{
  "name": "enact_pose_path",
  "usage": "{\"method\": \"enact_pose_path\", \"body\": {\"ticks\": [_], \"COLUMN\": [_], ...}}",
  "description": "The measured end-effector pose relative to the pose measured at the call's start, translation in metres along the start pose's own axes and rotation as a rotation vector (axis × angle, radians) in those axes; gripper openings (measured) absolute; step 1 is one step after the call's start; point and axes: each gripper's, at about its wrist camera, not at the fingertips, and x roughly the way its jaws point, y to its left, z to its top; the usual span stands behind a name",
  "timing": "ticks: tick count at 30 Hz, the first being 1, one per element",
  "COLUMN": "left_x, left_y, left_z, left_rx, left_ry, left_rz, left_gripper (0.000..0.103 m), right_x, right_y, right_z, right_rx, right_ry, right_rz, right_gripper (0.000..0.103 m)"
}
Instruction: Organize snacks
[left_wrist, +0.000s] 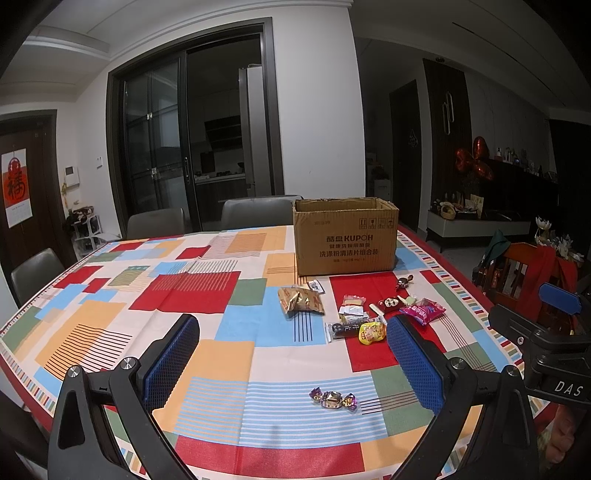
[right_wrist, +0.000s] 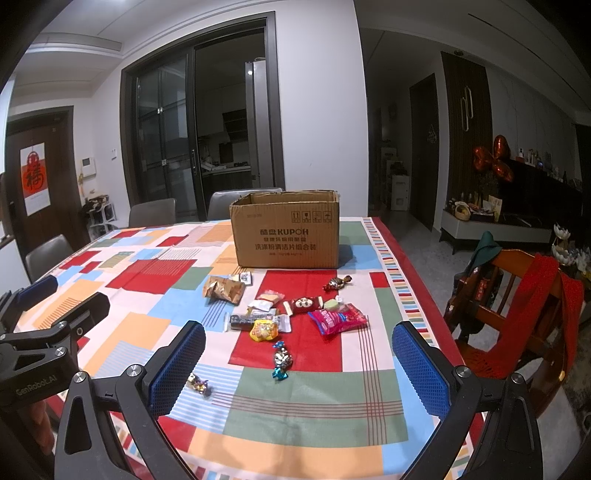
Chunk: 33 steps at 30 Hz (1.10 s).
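Dim dining room with dark glass sliding doors at the back, and a table under a colourful patchwork-print tablecloth (right_wrist: 147, 332) in red, blue, orange and green blocks. The landmark is the open brown cardboard box (right_wrist: 286, 230) with KUPOH printed on it, standing at the far side of the cloth.

Snacks are scattered in front of the box: a crinkly gold-brown packet (right_wrist: 223, 290) just in front of its left corner, a pink-red snack bag (right_wrist: 336, 319) further out toward the camera, a small yellow pouch (right_wrist: 264, 329) left of that, and a blue-and-silver twist-wrapped candy (right_wrist: 281, 360) nearer still. A purple-and-gold twist-wrapped candy (left_wrist: 333, 398) lies furthest from the box.

The left gripper (left_wrist: 291, 363) has its blue pads spread wide, holding nothing, with the purple candy lying between them. The right gripper (right_wrist: 299, 369) is spread wide too, empty, hovering over the blue candy.
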Motion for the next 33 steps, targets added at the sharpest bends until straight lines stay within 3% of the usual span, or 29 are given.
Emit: {"method": "enact_pose_path", "body": {"ticks": [12,22,29,33], "left_x": [0.008,0.043,0.076,0.097], "left_y": [0.001,0.01,0.01,0.005], "left_z": [-0.004,-0.014,-0.013,-0.014], "left_rx": [-0.011,0.014,0.068,0.101], "left_ry": [0.024,0.086,0.127,0.164], "left_rz": [-0.015,-0.08,-0.157,-0.208], "left_gripper": [0.103,0.103,0.085,0.078], "right_x": [0.003,0.042,0.077,0.097], "right_y": [-0.001,0.011,0.015,0.016], "right_z": [0.004,-0.01,-0.007,-0.009], "right_rx": [0.001,-0.025,-0.024,-0.022], "right_ry": [0.02,0.097,0.14,0.18], "right_rz": [-0.006,-0.002,-0.007,0.001], "right_gripper": [0.102,0.102,0.102,0.093]}}
